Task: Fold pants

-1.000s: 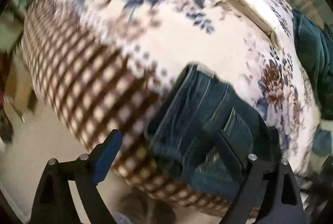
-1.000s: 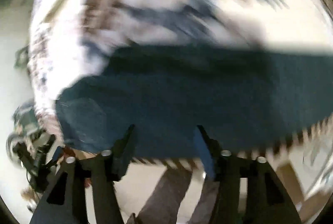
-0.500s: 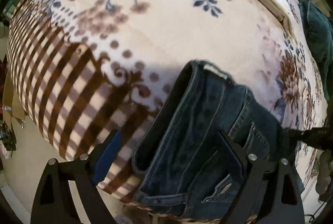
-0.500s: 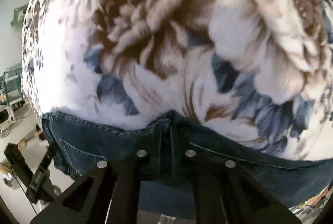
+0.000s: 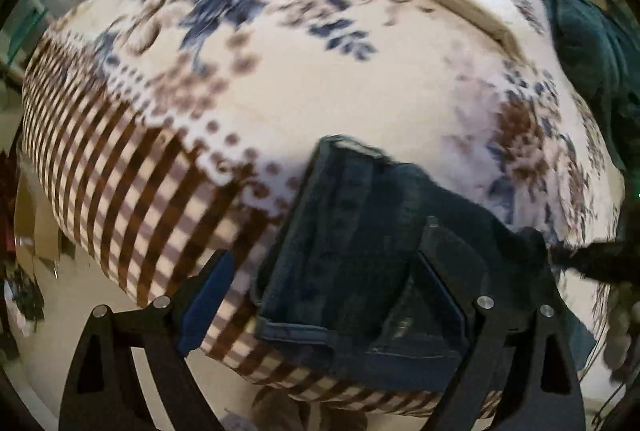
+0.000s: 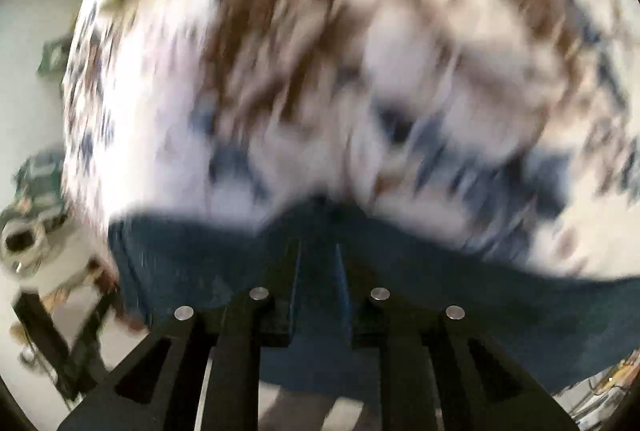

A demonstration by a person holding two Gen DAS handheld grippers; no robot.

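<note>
Dark blue denim pants (image 5: 352,251) lie folded on a cream floral blanket (image 5: 280,79) near its brown-checked edge. The left gripper (image 5: 324,287) hovers spread wide, its right finger over the denim. The right gripper (image 6: 318,271), jaws nearly together, pinches the pants' edge (image 6: 460,295) in a blurred view.

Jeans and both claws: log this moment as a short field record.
garment: dark blue jeans, lying in a folded bundle near the front edge
surface: floral and checked blanket
left claw: open, one finger on each side of the bundle's edge
right claw: fingers drawn close together on the denim edge, apparently pinching it
other items: green cloth at the far right
image quality: right wrist view heavily motion-blurred
</note>
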